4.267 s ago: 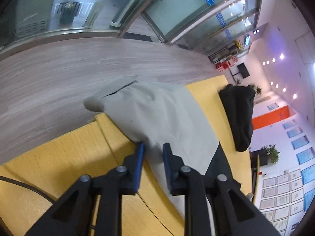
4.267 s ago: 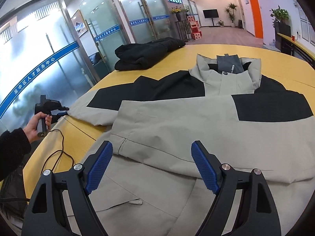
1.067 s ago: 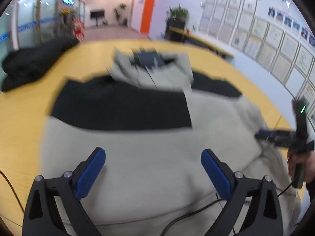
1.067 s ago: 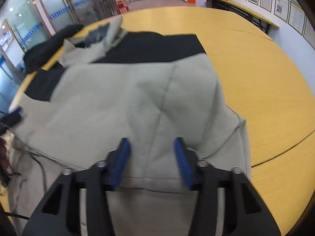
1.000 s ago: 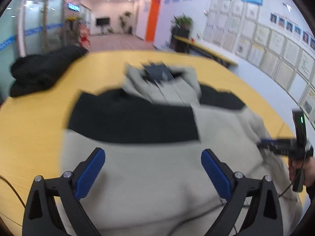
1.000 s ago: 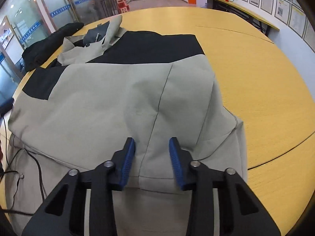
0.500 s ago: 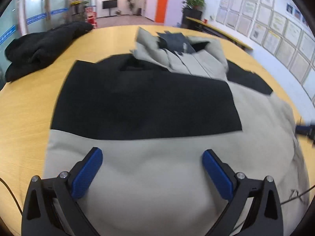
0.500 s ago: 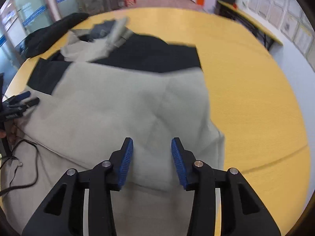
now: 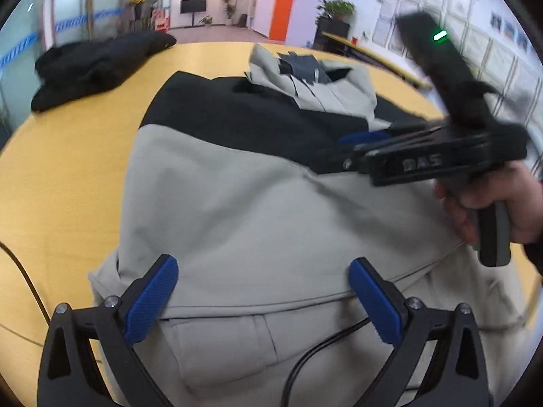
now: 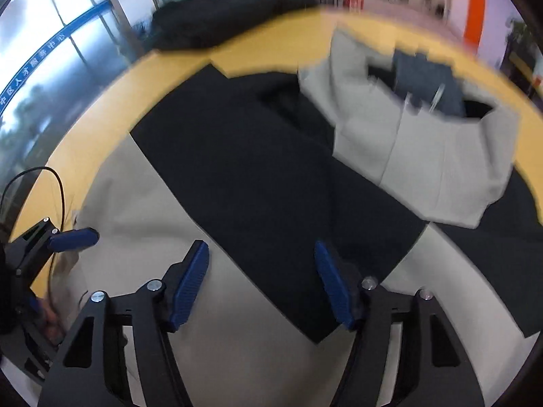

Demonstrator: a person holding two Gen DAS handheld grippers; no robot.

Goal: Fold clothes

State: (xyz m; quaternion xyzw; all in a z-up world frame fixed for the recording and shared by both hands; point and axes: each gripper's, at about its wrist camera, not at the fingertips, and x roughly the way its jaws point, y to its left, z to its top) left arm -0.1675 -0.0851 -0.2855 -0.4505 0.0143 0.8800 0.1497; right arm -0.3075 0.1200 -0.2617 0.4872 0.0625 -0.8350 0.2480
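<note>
Two claws, both mine, hang over the jacket (image 9: 258, 210), and both stand released with nothing between their blue pads; my left claw (image 9: 263, 300) is spread wide above the near beige hem, one pad (image 9: 151, 300) over the folded left edge of the cloth, the other over the hem's seam; a black cable (image 9: 322, 352) trails across the beige fabric just below it. The jacket lies on the yellow worktop (image 9: 61, 176), beige in its lower part with a broad black band across the chest, and its grey collar (image 9: 322, 81) sits at the far end, open, with a dark lining showing. In the left wrist view my right claw (image 9: 370, 137) reaches in from the right side, blurred, held in my right hand (image 9: 488, 210), with a green light on its top; it hovers over the line where black meets beige, and I cannot tell whether it touches the cloth. From the right wrist view my right claw (image 10: 261, 285) is parted above the black band, with the collar (image 10: 424, 156) beyond it and to the right; my left claw's pad (image 10: 73, 239) shows at the left edge over the beige. One black garment (image 9: 98, 64) lies bundled at the far left of the worktop, well apart from the jacket.
</note>
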